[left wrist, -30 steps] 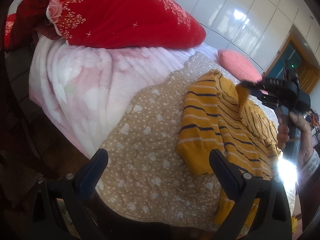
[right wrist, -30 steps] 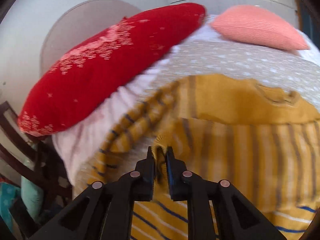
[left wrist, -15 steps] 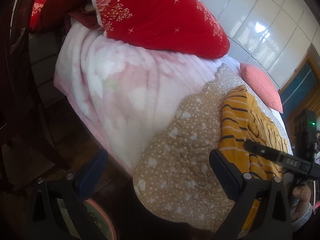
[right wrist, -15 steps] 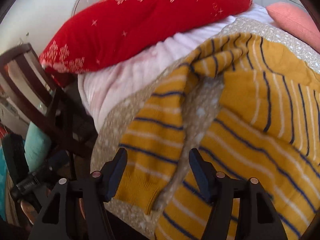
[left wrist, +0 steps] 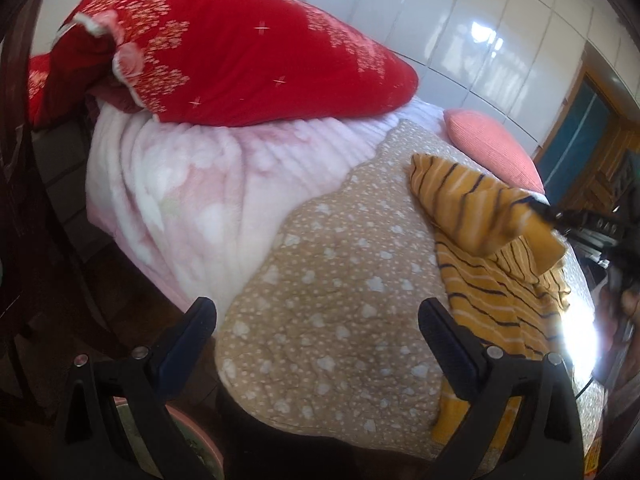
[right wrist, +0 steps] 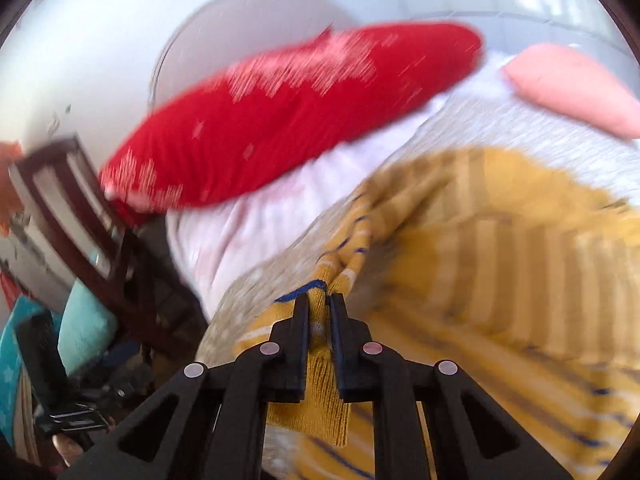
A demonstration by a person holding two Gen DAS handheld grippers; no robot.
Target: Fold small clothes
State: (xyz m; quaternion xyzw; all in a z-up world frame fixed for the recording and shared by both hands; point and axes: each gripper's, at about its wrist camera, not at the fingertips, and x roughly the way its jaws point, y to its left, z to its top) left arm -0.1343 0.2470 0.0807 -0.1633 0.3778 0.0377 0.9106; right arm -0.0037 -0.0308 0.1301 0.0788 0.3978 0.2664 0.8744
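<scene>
A mustard-yellow striped sweater lies on a tan dotted quilt on the bed. My right gripper is shut on the sweater's sleeve cuff and lifts the sleeve over the sweater's body. In the left wrist view the right gripper shows at the right edge, holding the raised sleeve. My left gripper is open and empty, hovering over the near edge of the quilt, left of the sweater.
A large red pillow lies on a pink blanket at the bed's head. A small pink cushion sits behind the sweater. A dark wooden chair stands beside the bed.
My right gripper was open over the sleeve half a second ago; it has shut on the cuff and lifted the sleeve up and inward. My left gripper has swung back toward the bed.
</scene>
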